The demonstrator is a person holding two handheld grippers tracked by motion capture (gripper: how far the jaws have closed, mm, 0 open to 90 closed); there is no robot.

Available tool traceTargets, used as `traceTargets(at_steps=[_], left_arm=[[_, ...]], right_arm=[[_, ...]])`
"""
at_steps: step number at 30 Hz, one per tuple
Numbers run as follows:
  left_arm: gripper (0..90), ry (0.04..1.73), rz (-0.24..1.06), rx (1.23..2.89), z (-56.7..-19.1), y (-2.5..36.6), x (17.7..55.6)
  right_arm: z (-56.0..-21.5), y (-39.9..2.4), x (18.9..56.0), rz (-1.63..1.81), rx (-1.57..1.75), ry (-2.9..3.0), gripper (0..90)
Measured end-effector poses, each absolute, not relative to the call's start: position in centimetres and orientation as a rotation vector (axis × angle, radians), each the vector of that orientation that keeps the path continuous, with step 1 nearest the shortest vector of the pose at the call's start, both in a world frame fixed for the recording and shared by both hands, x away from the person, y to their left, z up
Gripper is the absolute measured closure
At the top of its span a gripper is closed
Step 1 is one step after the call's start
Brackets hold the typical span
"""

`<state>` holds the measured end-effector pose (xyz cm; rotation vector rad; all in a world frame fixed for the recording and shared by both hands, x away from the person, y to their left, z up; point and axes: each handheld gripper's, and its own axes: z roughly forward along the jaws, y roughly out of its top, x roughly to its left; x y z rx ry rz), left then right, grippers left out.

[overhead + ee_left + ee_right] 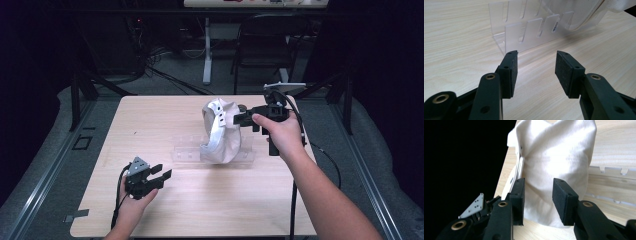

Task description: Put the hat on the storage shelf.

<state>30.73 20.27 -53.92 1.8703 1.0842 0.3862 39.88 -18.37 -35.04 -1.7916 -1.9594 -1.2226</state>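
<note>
Nearest, the left gripper (161, 175) hovers open-jawed over the tabletop (150, 125); the right gripper (240, 118), jaws apart, faces the white cloth bag (220, 132) on the clear rack (186, 150).

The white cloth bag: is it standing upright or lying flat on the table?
Upright. The white cloth bag stands in the clear slotted rack, rising well above it, its top bulging open. Open right gripper at its side.

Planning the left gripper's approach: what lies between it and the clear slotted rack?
Only bare table between left gripper and rack, per the left gripper view.
</note>
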Motion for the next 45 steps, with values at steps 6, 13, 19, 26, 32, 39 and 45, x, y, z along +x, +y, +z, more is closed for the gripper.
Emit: traceTargets(at_steps=[6,13,19,26,32,39,45], left_arm=[[52.3,1.089,0.384,1.877,-54.0,20.9,30.2],[50.8,1.102,0.386,1.867,-54.2,21.4,30.4],[49.3,1.097,0.396,1.897,-54.7,21.2,30.7],[47.7,1.1,0.397,1.903,-54.9,21.0,30.8],[47.2,1.104,0.403,1.905,-55.0,20.9,30.8],[45.6,1.113,0.423,1.905,-55.0,21.1,30.8],[45.3,1.124,0.423,1.903,-55.0,21.2,30.8]], right_arm=[[-35.9,-19.1,38.3,-1.244,-1.765,-1.975,62.7],[-36.7,-19.1,36.4,-1.287,-1.714,-2.019,58.9],[-38.4,-18.9,35.3,-1.309,-1.662,-2.007,58.5],[-40.3,-19.0,34.2,-1.32,-1.616,-2.035,57.6],[-42.0,-19.0,32.9,-1.343,-1.605,-2.064,57.1],[-43.2,-19.2,31.8,-1.36,-1.626,-2.12,56.3],[-44.3,-20.2,31.0,-1.402,-1.688,-2.109,54.6]])
